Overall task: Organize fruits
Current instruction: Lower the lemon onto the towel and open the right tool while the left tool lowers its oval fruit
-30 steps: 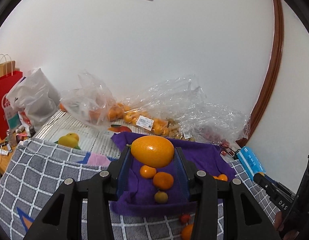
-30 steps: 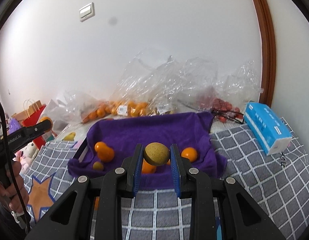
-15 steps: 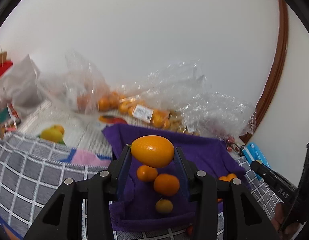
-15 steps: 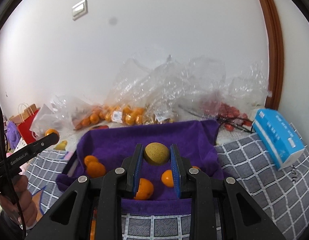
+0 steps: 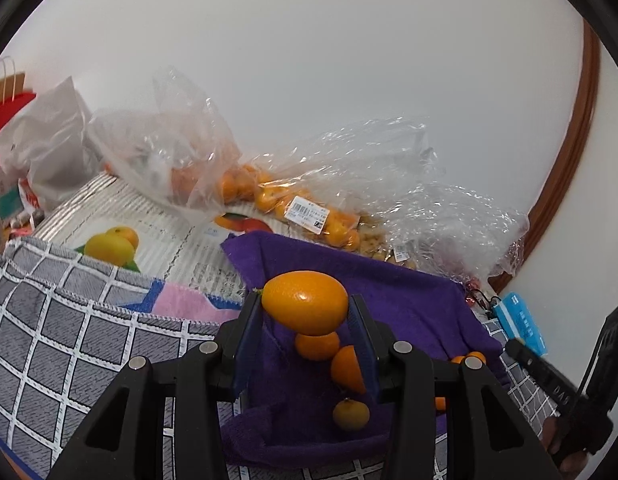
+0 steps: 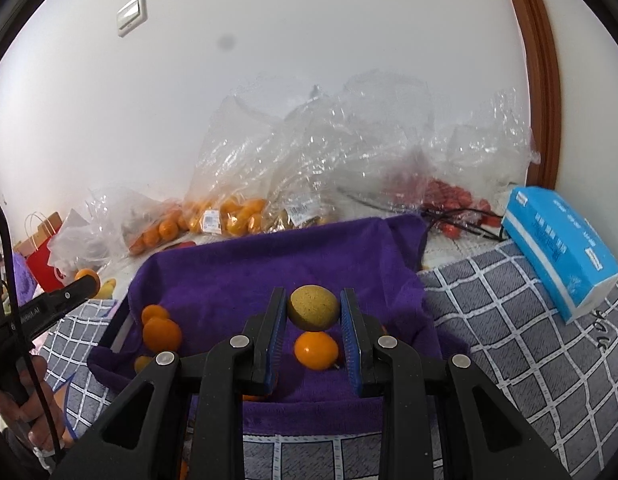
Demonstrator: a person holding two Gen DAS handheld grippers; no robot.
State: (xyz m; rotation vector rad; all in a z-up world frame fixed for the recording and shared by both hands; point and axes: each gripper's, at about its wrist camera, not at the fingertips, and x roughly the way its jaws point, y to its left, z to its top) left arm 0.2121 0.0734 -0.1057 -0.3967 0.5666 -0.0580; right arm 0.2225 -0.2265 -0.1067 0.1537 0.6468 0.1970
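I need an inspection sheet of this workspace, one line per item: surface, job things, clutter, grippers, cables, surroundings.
Surface: grey checked blanket, with a purple towel-lined tray on it.
Job's things: oval orange fruit and round yellow-brown fruit held; loose small oranges lie on the towel.
Clutter: clear plastic bags of fruit, blue tissue pack, red paper bag.
Grippers: left gripper shut on the oval fruit; right gripper shut on the round fruit, both above the tray.
Cables: thin black cable at the left edge of the right wrist view.
Surroundings: white wall, brown wooden trim.
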